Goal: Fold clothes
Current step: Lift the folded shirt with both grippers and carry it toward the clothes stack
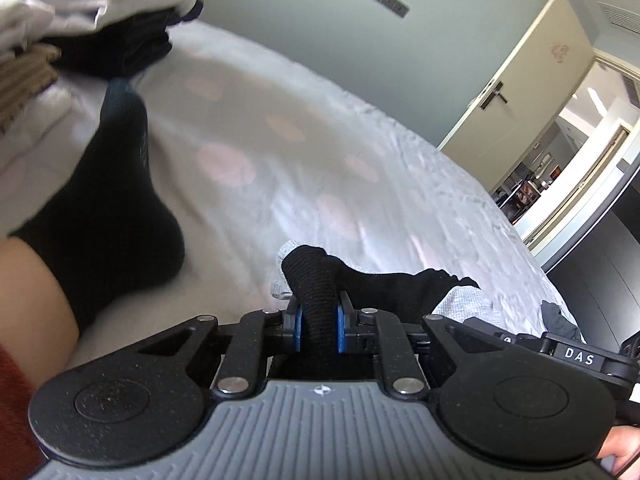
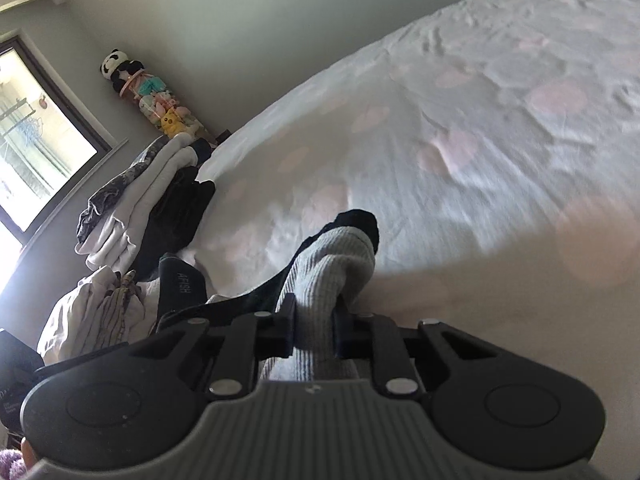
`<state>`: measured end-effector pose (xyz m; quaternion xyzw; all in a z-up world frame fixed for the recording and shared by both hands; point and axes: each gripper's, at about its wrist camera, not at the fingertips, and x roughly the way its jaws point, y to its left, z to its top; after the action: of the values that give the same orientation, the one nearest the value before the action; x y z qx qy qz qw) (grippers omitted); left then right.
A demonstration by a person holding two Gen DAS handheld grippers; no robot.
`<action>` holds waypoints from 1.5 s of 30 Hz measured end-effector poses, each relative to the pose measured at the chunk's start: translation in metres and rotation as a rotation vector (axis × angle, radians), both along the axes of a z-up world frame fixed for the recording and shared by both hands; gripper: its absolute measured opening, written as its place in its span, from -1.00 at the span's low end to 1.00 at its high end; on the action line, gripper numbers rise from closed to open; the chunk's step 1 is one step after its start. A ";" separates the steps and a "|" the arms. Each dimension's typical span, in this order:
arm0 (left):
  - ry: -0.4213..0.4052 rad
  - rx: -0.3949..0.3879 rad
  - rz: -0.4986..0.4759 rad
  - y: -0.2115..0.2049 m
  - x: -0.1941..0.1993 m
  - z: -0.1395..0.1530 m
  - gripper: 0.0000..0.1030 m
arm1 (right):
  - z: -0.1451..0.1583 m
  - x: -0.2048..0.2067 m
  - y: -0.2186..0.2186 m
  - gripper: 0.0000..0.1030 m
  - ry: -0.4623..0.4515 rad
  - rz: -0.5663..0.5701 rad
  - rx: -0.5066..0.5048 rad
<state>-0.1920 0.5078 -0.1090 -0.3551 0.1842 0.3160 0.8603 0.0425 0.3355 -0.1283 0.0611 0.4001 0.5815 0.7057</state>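
Observation:
My left gripper (image 1: 318, 322) is shut on the black ribbed end of a sock (image 1: 312, 280), which bulges up between the blue pads. The black fabric (image 1: 420, 284) stretches right over a grey knit part (image 1: 464, 300) towards the other tool's body (image 1: 576, 354). My right gripper (image 2: 316, 320) is shut on a grey ribbed sock end (image 2: 332, 268), with a black tip (image 2: 360, 220) showing behind it. I cannot tell whether this is one sock or a pair. Both grippers sit low over the bed (image 2: 480, 120).
A person's foot in a black sock (image 1: 112, 208) rests on the bed at the left, also the lettered black sock (image 2: 178, 284). Stacked folded clothes (image 1: 80, 0) (image 2: 132, 208) lie beyond it. An open door (image 1: 520, 72), a window (image 2: 36, 132) and plush toys (image 2: 160, 100) line the walls.

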 end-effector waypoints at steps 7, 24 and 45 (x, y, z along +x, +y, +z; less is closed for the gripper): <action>-0.125 0.094 0.018 -0.024 -0.034 0.042 -0.72 | 0.056 -0.041 -0.023 -0.64 -0.128 0.033 0.096; -0.240 0.286 0.157 0.007 -0.188 0.181 -0.74 | 0.187 -0.151 0.007 -0.64 -0.260 0.254 0.355; 0.105 0.374 0.363 0.102 -0.333 0.227 -0.74 | 0.197 -0.325 0.172 -0.64 -0.140 0.603 0.348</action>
<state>-0.5251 0.6098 0.1179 -0.2004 0.1002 0.5116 0.8295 -0.2824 0.5073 0.0684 0.0196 0.2458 0.8259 0.5070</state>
